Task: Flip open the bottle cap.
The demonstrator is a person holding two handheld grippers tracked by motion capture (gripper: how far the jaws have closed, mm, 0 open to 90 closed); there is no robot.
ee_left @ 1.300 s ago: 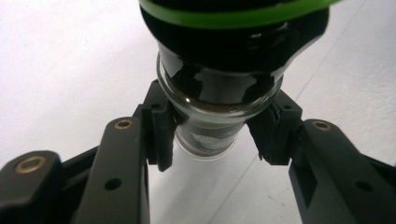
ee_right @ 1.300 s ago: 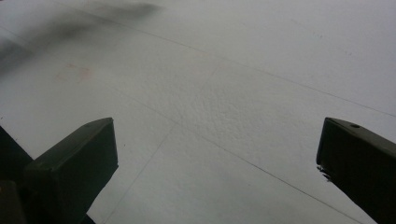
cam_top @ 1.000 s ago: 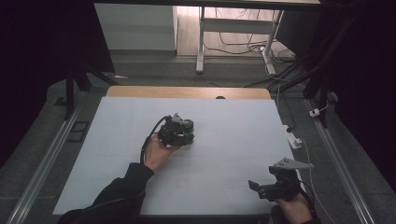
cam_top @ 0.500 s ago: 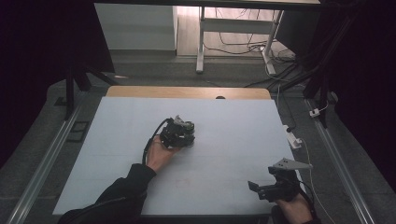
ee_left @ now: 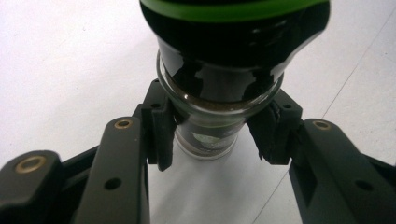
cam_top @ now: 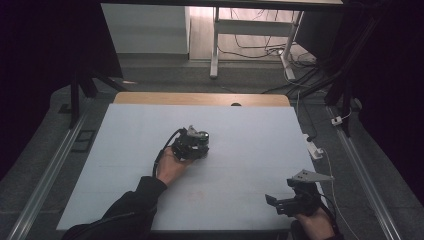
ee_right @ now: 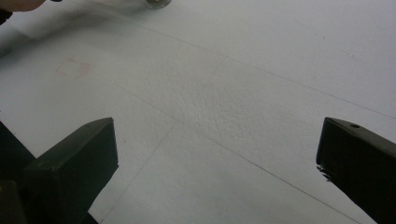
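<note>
Glass jar [ee_left: 212, 126] sits clamped in left claw [ee_left: 212, 140] (bare white table [cam_top: 250, 135] around).

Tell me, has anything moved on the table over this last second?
Hardly anything. The left gripper stays shut on the small glass jar with the dark, green-banded top near the middle of the pale blue table, perhaps shifted very slightly. The right gripper stays open, empty, at the near right corner.
</note>
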